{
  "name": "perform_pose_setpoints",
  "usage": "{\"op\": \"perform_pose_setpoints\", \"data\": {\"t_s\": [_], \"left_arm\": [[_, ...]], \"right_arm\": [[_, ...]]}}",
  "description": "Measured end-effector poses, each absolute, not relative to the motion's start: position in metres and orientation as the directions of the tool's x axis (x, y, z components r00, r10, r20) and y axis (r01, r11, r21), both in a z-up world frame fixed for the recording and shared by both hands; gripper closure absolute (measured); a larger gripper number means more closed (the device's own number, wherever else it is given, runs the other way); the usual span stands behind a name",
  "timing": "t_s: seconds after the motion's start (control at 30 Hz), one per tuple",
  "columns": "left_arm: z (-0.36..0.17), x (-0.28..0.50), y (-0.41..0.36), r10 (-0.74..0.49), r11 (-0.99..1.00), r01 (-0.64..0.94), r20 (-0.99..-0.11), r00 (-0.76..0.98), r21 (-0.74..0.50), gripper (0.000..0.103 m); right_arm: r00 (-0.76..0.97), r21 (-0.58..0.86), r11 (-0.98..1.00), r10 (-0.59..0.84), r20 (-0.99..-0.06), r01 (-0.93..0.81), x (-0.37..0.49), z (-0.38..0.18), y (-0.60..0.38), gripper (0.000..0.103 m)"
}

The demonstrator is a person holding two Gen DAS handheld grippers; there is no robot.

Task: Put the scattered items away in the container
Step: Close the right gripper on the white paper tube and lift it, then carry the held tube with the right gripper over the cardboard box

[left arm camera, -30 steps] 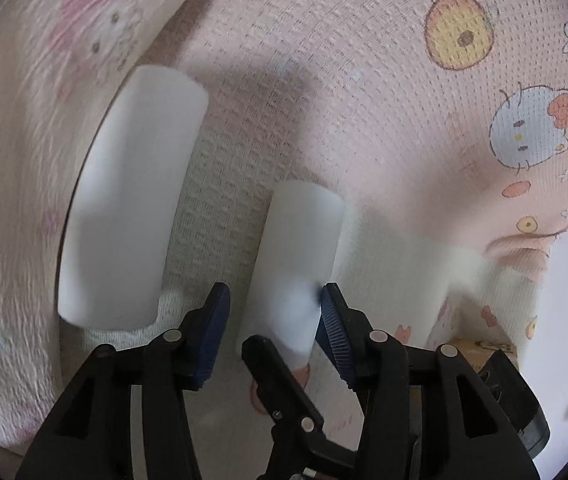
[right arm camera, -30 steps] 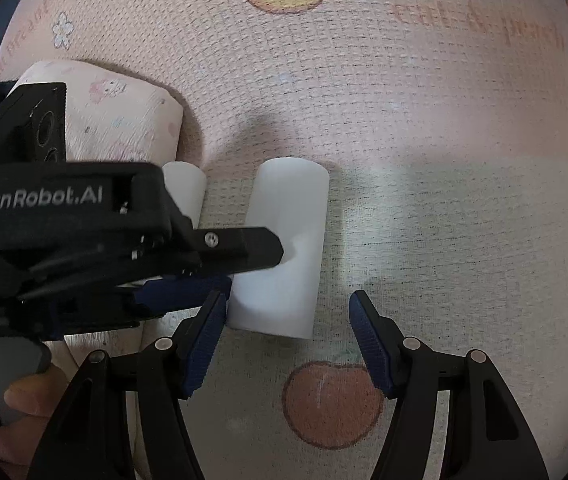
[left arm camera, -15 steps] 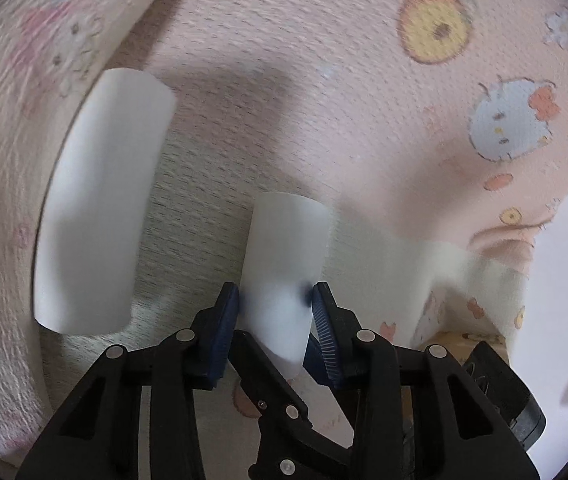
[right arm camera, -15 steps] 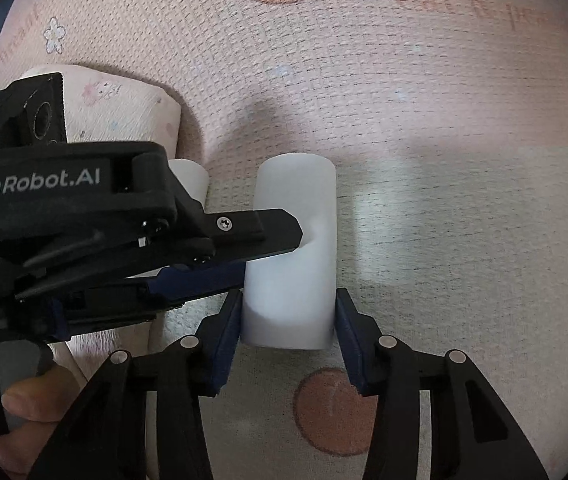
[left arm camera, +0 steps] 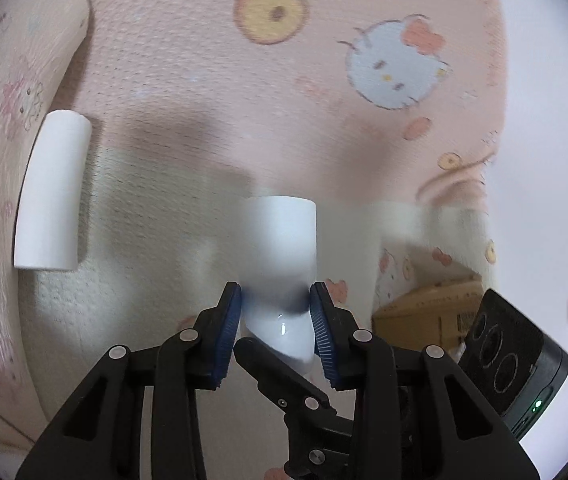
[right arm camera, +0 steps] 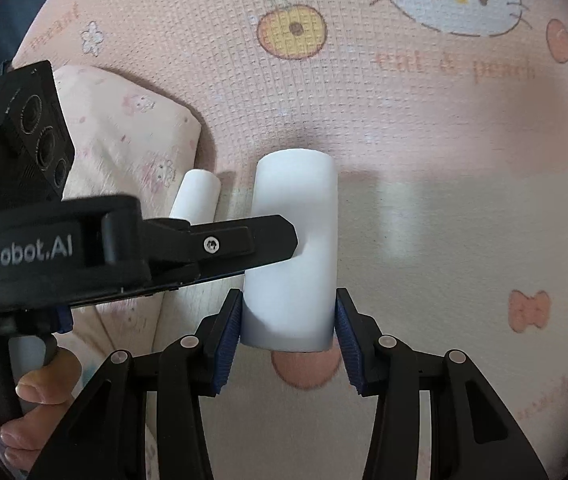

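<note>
Both grippers have closed since before: left gripper point(left arm camera: 275, 312) and right gripper point(right arm camera: 288, 320) each clamp the same plain white cylinder point(right arm camera: 294, 248), smooth, above the pink blanket point(right arm camera: 424, 160); second cylinder point(left arm camera: 54, 196) lies aside

Black plastic grippers point(left arm camera: 275, 304) point(right arm camera: 287, 316) are fitted with ribbed blue pads point(right arm camera: 226, 338) and silver screws point(right arm camera: 211, 245); "GenRobot.AI" is printed in white.

A pink waffle-weave blanket point(left arm camera: 188, 80) printed with cat faces, oranges and bows covers the surface. A pillow point(right arm camera: 124, 128) in matching pink print lies along its left edge. Beyond its right edge a cardboard box point(left arm camera: 428, 312) is partly visible.
</note>
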State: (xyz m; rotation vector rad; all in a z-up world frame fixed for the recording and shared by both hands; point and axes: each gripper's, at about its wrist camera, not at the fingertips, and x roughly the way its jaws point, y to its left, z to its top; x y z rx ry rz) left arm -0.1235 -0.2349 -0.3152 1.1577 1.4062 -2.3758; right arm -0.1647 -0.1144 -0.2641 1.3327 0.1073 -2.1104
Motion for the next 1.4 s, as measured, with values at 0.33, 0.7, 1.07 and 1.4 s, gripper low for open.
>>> {"op": "perform_pose_setpoints", "data": {"t_s": [0.33, 0.7, 1.07, 1.4], "left_arm": [[-0.295, -0.088, -0.195, 0.265, -0.554, 0.401, -0.611, -0.746, -0.730, 0.065], [-0.255, -0.084, -0.138, 0.292, -0.617, 0.314, -0.580, -0.760, -0.721, 0.065], [-0.198, -0.103, -0.089, 0.251, -0.724, 0.250, -0.583, -0.773, -0.643, 0.065], [-0.162, -0.152, -0.025, 0.276, -0.791, 0.167, -0.588, -0.760, -0.588, 0.065]], "right_arm": [[-0.322, 0.218, -0.820, -0.431, -0.843, 0.529, -0.127, -0.237, -0.070, 0.060], [-0.390, 0.130, -0.830, -0.386, -0.836, 0.543, -0.088, -0.199, -0.025, 0.060], [-0.489, 0.128, -0.855, -0.404, -0.773, 0.503, -0.082, -0.158, 0.019, 0.060], [-0.590, 0.073, -0.895, -0.349, -0.728, 0.440, -0.088, -0.124, 0.078, 0.060]]}}
